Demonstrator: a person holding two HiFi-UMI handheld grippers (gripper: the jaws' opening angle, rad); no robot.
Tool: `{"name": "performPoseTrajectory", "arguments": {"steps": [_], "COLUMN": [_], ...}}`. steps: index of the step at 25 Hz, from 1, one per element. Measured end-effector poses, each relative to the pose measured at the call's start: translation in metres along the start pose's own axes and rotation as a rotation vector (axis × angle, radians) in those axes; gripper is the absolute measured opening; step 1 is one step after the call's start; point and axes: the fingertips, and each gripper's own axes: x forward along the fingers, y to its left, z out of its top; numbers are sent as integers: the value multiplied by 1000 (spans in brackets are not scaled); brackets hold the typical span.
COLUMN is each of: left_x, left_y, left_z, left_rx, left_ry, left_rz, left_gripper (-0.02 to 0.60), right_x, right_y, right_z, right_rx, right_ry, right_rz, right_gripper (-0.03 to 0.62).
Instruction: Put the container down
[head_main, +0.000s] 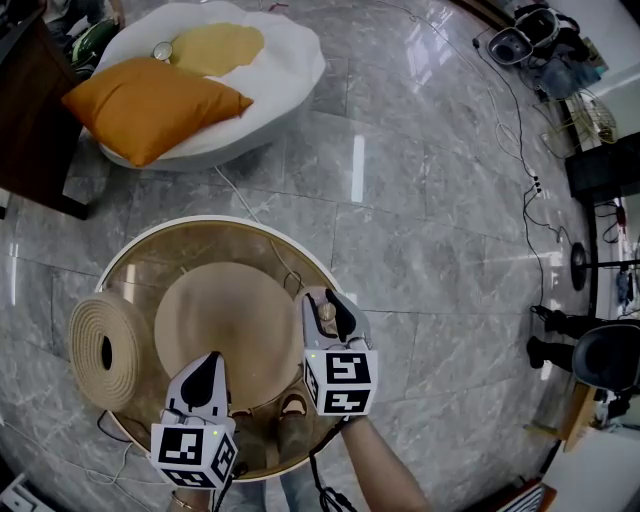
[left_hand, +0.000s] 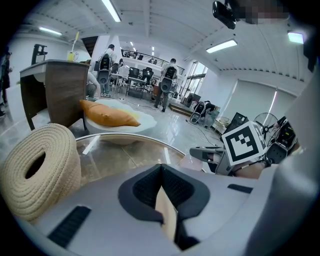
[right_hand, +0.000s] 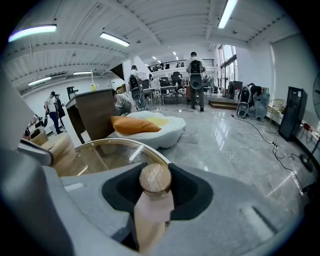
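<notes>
In the head view my right gripper (head_main: 325, 305) is clamped on the container (head_main: 326, 312), a small pale bottle with a round wooden lid. It sits over the right edge of the round glass table (head_main: 130, 255), and I cannot tell whether its base touches the glass. My left gripper (head_main: 207, 372) is over the table's near edge, with its jaws together. A thick coil of woven rope (head_main: 100, 350), ring-shaped with an open centre, stands on its side at the table's left edge. A tan dome-shaped base (head_main: 225, 320) shows through the glass. Beyond the table, on the polished grey marble floor (head_main: 430, 240), lies a white beanbag (head_main: 285, 70) with an orange pillow (head_main: 150, 105) on it. Black cables (head_main: 520, 150) trail across the floor well to the table's right.

In the left gripper view the dark ribbed pads meet, with only a thin pale sliver between them, and I see nothing held there. The rope coil is on the table's left side and the right gripper's marker cube (left_hand: 243, 142) is at its right.

In the right gripper view the jaws press both sides of the container, its pinkish, cloudy body below the smooth wood-grain lid (right_hand: 155, 179). I cannot make out any contents. The table's rim curves just behind it. People (right_hand: 195, 80) stand far beyond the table.
</notes>
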Motion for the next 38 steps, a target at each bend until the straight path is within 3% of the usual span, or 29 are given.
{"name": "performPoseTrajectory", "arguments": {"steps": [19,26,38], "left_x": [-2,-5,-14], "left_y": [-9,-9,-11], "left_z": [-6,-2,3], "left_rx": [8,7,-15], "left_ry": [7,4,-12], "left_rz": [-5,-10,-10], "left_gripper": [-4,-5,-3], "right_x": [1,4,-13], "right_y": [0,3,3], "right_z": [-1,0,15], "right_rx": [-21,-21,-14], "right_ry": [-50,-32,-89], "right_rz": [-8,8,0], "right_gripper": [132,170,207]}}
